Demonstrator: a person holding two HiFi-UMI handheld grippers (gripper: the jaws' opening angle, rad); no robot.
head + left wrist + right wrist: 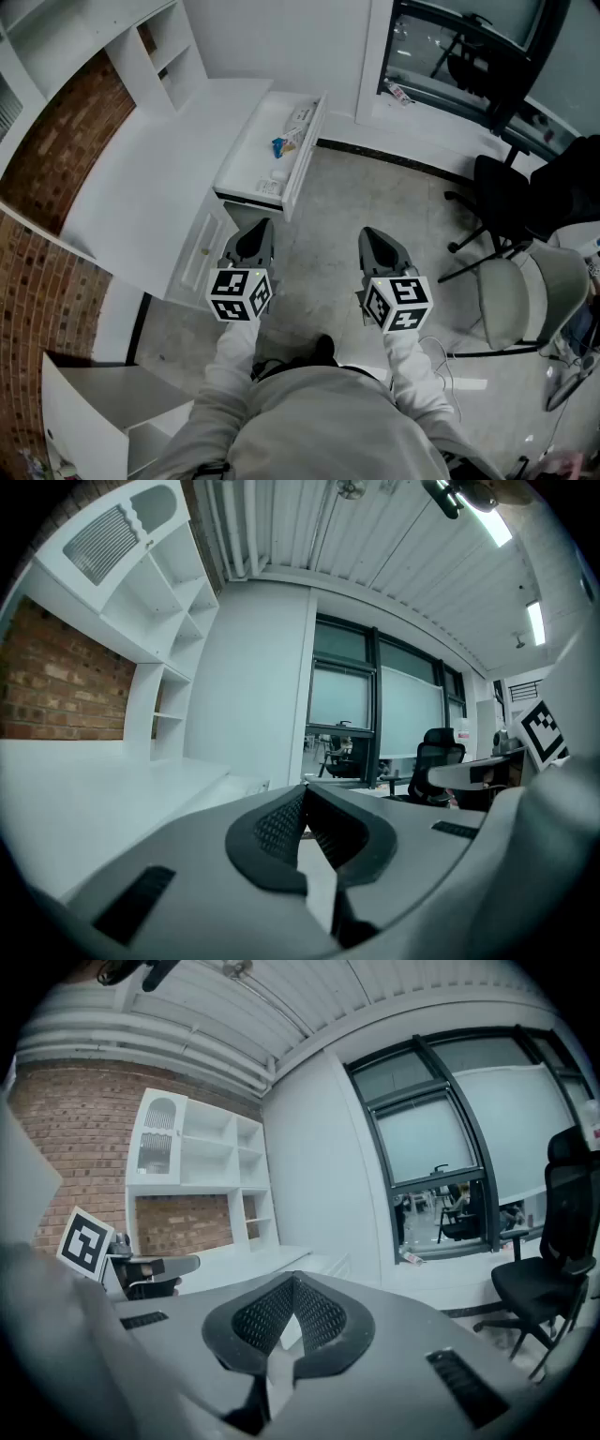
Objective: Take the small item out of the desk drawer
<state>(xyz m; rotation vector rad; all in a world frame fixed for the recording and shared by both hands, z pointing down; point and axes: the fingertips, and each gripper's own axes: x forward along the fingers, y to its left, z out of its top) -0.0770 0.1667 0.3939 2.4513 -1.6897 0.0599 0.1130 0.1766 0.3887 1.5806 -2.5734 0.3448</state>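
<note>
In the head view the white desk drawer (298,174) stands pulled out from the white desk (141,178). Inside it lie a small blue item (279,145), a white packet (300,118) and small white pieces (277,175). My left gripper (258,227) hovers just in front of the drawer's near end, shut and holding nothing. My right gripper (373,236) hangs over the floor to the right of it, also shut and holding nothing. In the left gripper view the left gripper (305,790) has its tips together, and so does the right gripper (293,1280) in its own view.
A black office chair (502,192) and a grey chair (517,300) stand to the right. White shelves (169,47) rise at the desk's back against a brick wall (56,141). A low white cabinet (89,412) sits at lower left. A window (469,47) fills the far wall.
</note>
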